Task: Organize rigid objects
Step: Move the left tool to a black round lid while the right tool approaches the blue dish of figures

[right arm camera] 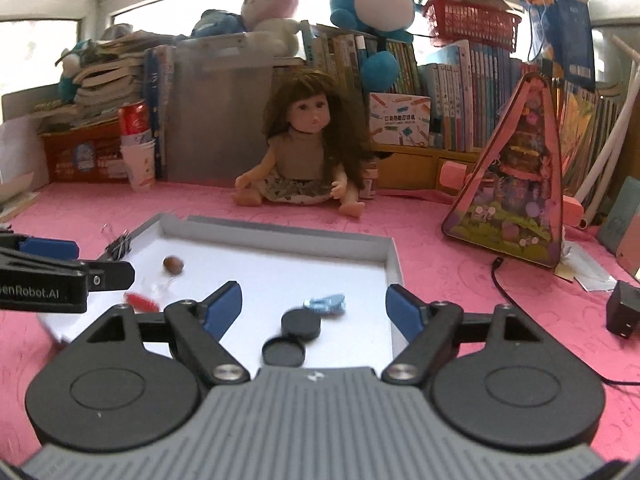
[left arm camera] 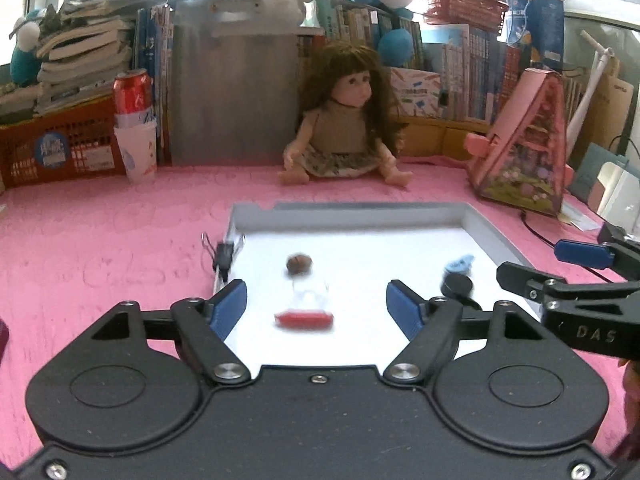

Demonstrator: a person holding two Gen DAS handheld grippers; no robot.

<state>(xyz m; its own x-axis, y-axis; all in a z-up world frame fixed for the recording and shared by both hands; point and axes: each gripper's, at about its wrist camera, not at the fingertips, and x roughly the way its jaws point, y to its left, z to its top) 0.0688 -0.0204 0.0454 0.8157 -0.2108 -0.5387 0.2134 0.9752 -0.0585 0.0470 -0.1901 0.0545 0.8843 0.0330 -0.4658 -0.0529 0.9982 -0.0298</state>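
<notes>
Two handheld grippers are seen poised over a shallow white tray (left arm camera: pixel 496 236) set on a pink tablecloth (left arm camera: pixel 100 248). The left gripper (left arm camera: pixel 316 306) is spread wide, with a small corked glass bottle (left arm camera: pixel 306 300) of red contents lying loose on the tray floor between its blue pads, untouched. The right gripper (right arm camera: pixel 314 308) is likewise spread, nothing pinched; two black round discs (right arm camera: pixel 292 336) and a light-blue clip (right arm camera: pixel 326 304) lie in the tray ahead of it. Black binder clips (right arm camera: pixel 120 246) rest at the tray's far left corner. A doll (left arm camera: pixel 346 120) is seated behind.
</notes>
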